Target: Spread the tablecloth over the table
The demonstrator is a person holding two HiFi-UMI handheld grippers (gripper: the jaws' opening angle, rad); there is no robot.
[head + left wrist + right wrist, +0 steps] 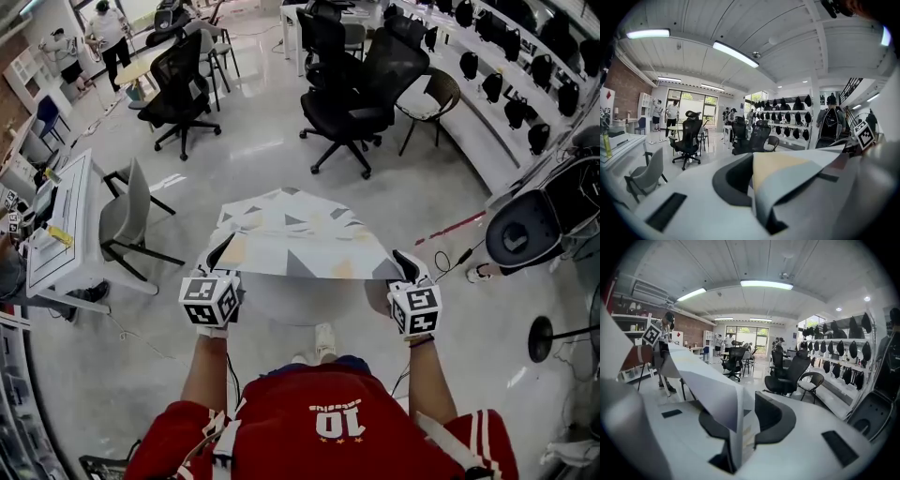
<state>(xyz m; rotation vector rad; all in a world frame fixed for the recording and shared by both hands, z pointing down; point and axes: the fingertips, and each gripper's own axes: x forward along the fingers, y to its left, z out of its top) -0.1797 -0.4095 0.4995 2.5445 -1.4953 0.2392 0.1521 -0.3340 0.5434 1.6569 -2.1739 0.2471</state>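
Note:
The tablecloth, patterned in grey, white and yellow triangles, is held out flat between my two grippers. A round white table shows just below its near edge. My left gripper is shut on the cloth's near left corner; in the left gripper view the tablecloth is pinched in the left gripper. My right gripper is at the near right corner. In the right gripper view the tablecloth hangs between the jaws of the right gripper, lying against the left jaw, with a gap to the right jaw.
Black office chairs stand beyond the table. A grey chair and a white desk are at the left. A black seat and a floor fan are at the right. People stand far back left.

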